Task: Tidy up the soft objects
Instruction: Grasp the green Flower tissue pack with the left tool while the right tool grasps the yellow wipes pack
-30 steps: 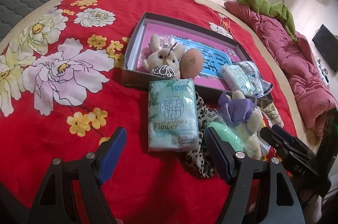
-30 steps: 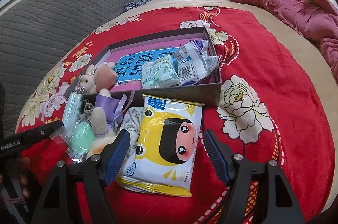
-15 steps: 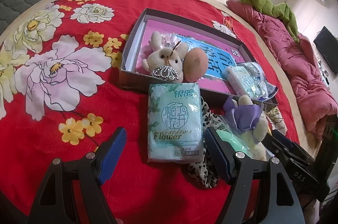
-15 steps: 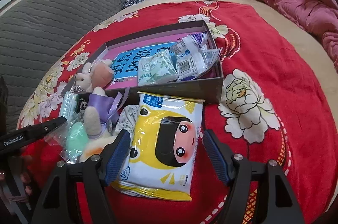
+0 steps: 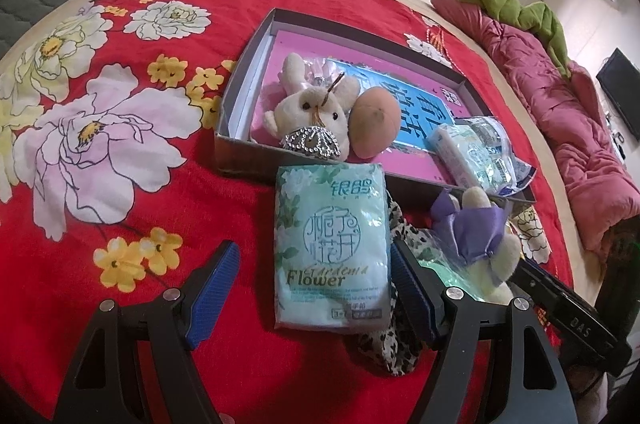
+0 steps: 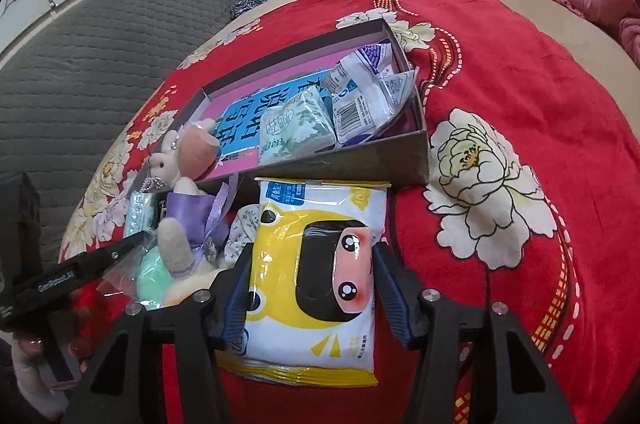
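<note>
Left tongs: my left gripper stands wide apart around the green tissue pack; the right pad is at the pack's edge, the left pad well clear of it, so nothing is grasped.
Box, left end: the cream bunny and the brown plush ball already lie inside the grey box.
Box, right end: a small tissue pack and clear plastic packets are in too.
Left over, middle: the purple-bowed plush, a mint-green soft thing in a bag and a leopard-print cloth lie on the red bedspread, just before the box.
Right tongs: my right gripper has just been closing on the yellow wipes pack; both pads sit against its sides (a grip, as far as I judge).
Progress: about half done, five items outside.
Left view only: the leopard cloth, and the television on the wall.
Right view only: the wipes pack, and my hand on the left tool.
</note>
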Demonstrator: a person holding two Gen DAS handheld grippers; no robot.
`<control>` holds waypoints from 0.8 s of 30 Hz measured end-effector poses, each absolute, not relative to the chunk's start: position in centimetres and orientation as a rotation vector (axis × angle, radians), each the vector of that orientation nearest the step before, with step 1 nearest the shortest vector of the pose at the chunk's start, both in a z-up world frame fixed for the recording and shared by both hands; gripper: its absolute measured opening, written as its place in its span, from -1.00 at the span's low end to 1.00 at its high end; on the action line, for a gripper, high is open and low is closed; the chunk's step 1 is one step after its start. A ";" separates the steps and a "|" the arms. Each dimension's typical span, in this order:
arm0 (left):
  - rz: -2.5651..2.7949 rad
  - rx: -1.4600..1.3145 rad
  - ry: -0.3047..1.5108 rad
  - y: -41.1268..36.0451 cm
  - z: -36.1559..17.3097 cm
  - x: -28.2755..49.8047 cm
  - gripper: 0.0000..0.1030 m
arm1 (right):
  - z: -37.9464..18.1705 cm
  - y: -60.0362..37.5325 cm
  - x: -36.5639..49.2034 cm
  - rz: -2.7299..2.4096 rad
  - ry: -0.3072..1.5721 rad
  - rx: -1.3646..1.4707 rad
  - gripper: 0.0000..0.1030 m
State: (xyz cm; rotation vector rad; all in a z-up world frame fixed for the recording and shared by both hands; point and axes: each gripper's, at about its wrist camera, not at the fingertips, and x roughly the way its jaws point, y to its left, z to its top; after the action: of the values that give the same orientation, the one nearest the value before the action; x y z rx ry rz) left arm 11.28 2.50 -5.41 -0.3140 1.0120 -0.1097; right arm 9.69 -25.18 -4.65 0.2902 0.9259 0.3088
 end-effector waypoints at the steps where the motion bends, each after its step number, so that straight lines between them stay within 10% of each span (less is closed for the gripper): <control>1: -0.107 -0.316 1.012 2.5 -5.5 11.5 0.50 | -4.7 -25.3 9.7 0.313 0.925 0.300 0.08; 10: -0.114 -0.317 1.016 2.5 -5.7 12.0 0.51 | -4.4 -25.5 9.7 0.318 0.917 0.314 0.05; 17: -0.147 -0.351 1.015 2.5 -5.8 12.1 0.04 | -4.2 -25.5 9.4 0.311 0.910 0.300 0.04; 24: -0.193 -0.358 0.984 2.0 -4.7 11.7 -0.02 | -3.3 -25.5 9.0 0.301 0.888 0.279 0.04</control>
State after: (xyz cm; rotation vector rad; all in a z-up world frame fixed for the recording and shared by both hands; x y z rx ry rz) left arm 11.66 2.00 -4.72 -0.3580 0.9843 -0.1929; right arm 8.96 -25.48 -3.28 0.2788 0.8884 0.3005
